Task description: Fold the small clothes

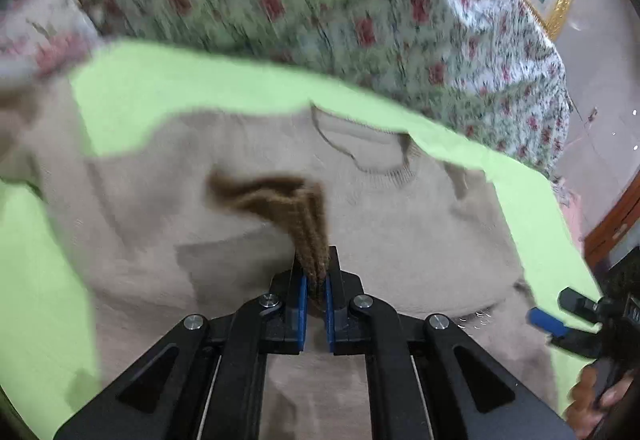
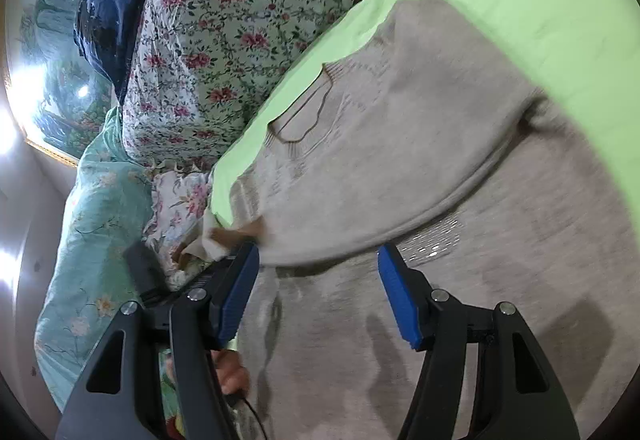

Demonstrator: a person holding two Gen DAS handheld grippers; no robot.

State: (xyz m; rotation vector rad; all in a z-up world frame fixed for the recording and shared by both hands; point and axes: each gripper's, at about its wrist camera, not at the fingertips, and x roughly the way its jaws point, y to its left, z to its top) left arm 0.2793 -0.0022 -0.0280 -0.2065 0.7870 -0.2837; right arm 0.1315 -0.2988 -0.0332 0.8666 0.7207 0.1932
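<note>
Left gripper (image 1: 316, 288) pinches one brown knitted piece (image 1: 276, 196), possibly a cuff, unseen from right wrist; right gripper (image 2: 318, 292) gapes empty above one beige sweater (image 2: 420, 144), collar at 10 o'clock.

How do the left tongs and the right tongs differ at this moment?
The left tongs are shut on a brown knitted strip; the right tongs stand open with nothing gripped. The left tongs sit over the middle of the beige sweater; the right tongs are at its edge. Both have blue pads.
</note>
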